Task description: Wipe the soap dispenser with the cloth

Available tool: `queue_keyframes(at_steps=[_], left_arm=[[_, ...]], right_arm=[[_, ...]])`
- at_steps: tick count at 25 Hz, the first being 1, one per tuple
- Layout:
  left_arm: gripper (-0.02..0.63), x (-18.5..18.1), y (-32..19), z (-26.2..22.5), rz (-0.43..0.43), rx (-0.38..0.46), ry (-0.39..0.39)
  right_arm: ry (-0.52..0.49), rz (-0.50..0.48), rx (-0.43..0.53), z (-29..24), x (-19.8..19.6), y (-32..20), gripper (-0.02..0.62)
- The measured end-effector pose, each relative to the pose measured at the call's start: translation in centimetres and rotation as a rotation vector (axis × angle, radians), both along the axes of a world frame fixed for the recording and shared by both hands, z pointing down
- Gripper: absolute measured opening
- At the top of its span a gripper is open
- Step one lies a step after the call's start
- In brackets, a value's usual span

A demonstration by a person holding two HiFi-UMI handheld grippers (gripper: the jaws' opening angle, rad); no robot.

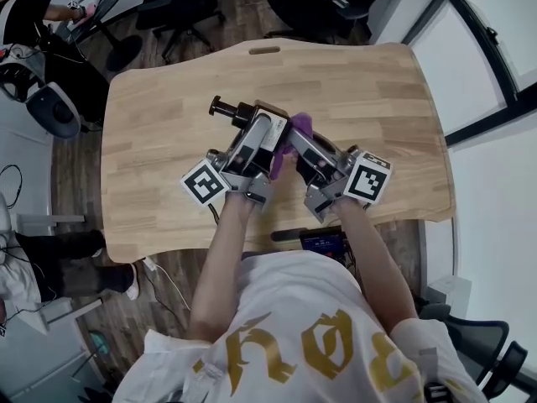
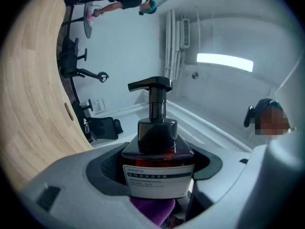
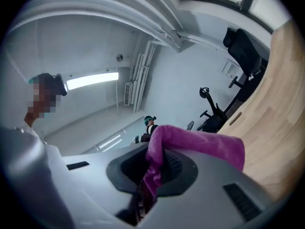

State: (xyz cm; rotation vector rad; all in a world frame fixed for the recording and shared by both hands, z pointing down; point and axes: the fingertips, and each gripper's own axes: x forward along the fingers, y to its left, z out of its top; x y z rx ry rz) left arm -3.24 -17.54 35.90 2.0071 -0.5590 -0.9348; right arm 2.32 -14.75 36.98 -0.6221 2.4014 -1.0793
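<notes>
**Over the counter's middle: bottle and cloth brought together**

Over the middle of the counter (image 1: 377, 91), a little toward its near edge, sits the soap dispenser (image 1: 243, 113). It is a dark amber bottle with a white label and a black pump. It lies tipped over, with the pump pointing toward the far-left corner. It looks lifted off the wood, though no view settles that.

- Left gripper (image 1: 256, 128): jaws clamped on the bottle's body, one on either side of the label.
- Right gripper (image 1: 295, 145): jaws closed on a fold of the purple cloth (image 1: 300, 126). The loose end flops over one jaw.
- Contact: the left gripper view shows purple cloth pressed against the bottle just under the label, at the base end. The two grippers are nearly nose to nose.

Step in hand, as I judge it: the wipe itself, starting at the lower body.

The next move likely calls for:
- dragging the cloth along the bottle toward the pump;
- turning the bottle in the left gripper to bring up unwiped faces;
- keeping the left hold firm, since the smooth bottle could slip or turn under the rubbing.

Count:
- soap dispenser, one;
- cloth, one;
- grippers, two, both occupied;
- counter, one, otherwise bare on the wood that shows.
</notes>
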Motion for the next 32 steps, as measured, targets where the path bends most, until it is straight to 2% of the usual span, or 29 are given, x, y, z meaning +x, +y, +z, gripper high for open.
queue_keyframes(at_steps=[2, 4, 6, 8, 13, 17, 20, 26, 29, 32], left_arm=[[0.333, -0.4, 0.1, 0.2, -0.003, -0.006, 0.016], [0.333, -0.7, -0.1, 0.9, -0.016, -0.01, -0.036], [0.333, -1.0, -0.4, 1.8, -0.038, -0.02, -0.116], [0.333, -1.3, -0.7, 2.8, -0.064, -0.025, -0.221], [0.333, -1.3, -1.6, 6.8, -0.082, -0.047, -0.586], [0.333, -1.1, -1.5, 10.7, -0.054, -0.073, -0.766], [0.333, -0.8, -1.5, 13.0, -0.033, -0.068, -0.857], [0.333, -0.7, -1.6, 16.6, -0.015, -0.054, -0.992], [0.333, -1.1, -2.3, 18.6, -0.01, -0.068, -1.023], [0.333, -1.2, -2.8, 20.8, 0.018, -0.04, -1.082]], right_arm=[[-0.03, -0.03, -0.019, 0.2, -0.5, 0.3, 0.029], [-0.006, -0.083, -0.039, 1.0, -1.2, 0.9, 0.029], [0.069, -0.123, -0.035, 2.0, -2.0, 1.6, 0.029], [0.176, -0.116, -0.013, 3.0, -2.3, 1.7, 0.029], [0.456, -0.002, -0.016, 5.9, -1.2, 0.3, 0.029], [0.572, 0.039, 0.017, 6.7, -0.4, -0.3, 0.029], [0.599, 0.048, 0.024, 7.5, 0.0, -1.3, 0.029], [0.656, 0.072, -0.021, 10.4, 1.5, -2.7, 0.029], [0.675, 0.128, -0.057, 11.5, 3.1, -3.8, 0.029], [0.664, 0.163, -0.106, 12.2, 4.0, -4.9, 0.029]])
